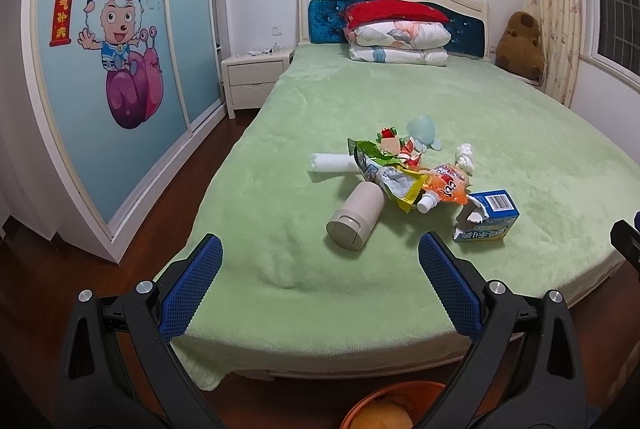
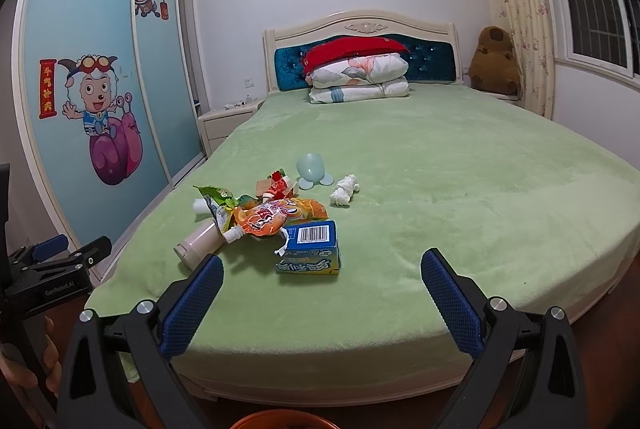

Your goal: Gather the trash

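Observation:
A pile of items lies on the green bed (image 1: 400,289): a torn blue carton (image 1: 490,215) (image 2: 310,249), an orange drink pouch (image 1: 446,187) (image 2: 272,215), a green snack wrapper (image 1: 376,159) (image 2: 218,199), a crumpled white tissue (image 1: 466,157) (image 2: 344,191), a beige bottle (image 1: 354,219) (image 2: 198,243) and a white roll (image 1: 332,163). My left gripper (image 1: 320,251) is open and empty, short of the bottle. My right gripper (image 2: 322,265) is open and empty, just short of the carton. An orange bin (image 1: 384,407) (image 2: 280,421) sits below.
A pale blue cup-shaped toy (image 2: 314,171) and toy blocks (image 1: 390,141) lie behind the pile. Folded bedding (image 1: 398,39) is at the headboard. A wardrobe (image 1: 112,89) stands left, with a nightstand (image 1: 252,79) beyond. A brown plush (image 1: 520,43) sits at the window.

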`<control>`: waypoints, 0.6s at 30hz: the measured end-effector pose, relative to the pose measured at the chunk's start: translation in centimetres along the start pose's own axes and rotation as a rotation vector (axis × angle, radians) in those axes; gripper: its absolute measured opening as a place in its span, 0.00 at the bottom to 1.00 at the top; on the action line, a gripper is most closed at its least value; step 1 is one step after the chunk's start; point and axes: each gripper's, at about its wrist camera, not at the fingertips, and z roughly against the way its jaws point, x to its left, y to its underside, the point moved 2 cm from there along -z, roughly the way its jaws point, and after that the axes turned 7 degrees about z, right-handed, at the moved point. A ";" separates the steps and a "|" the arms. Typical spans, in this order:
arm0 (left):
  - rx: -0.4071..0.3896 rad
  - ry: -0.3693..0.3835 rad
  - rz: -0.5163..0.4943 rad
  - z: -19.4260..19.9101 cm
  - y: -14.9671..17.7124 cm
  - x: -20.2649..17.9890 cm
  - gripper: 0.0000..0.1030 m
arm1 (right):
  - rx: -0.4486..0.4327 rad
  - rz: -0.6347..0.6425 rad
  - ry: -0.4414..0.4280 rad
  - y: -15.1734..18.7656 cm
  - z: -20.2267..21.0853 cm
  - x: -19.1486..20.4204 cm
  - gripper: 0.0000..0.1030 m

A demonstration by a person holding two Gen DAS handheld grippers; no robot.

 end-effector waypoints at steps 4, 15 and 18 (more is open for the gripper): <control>-0.001 -0.001 0.000 -0.1 -0.1 -0.1 0.93 | 0.001 0.000 -0.004 -0.1 -0.1 -0.1 0.95; -0.001 -0.003 0.000 -0.1 -0.1 -0.1 0.93 | 0.002 -0.001 -0.002 -0.2 -0.2 0.0 0.95; 0.000 -0.004 0.000 -0.1 -0.2 -0.2 0.93 | 0.002 0.000 -0.002 -0.2 -0.2 0.0 0.95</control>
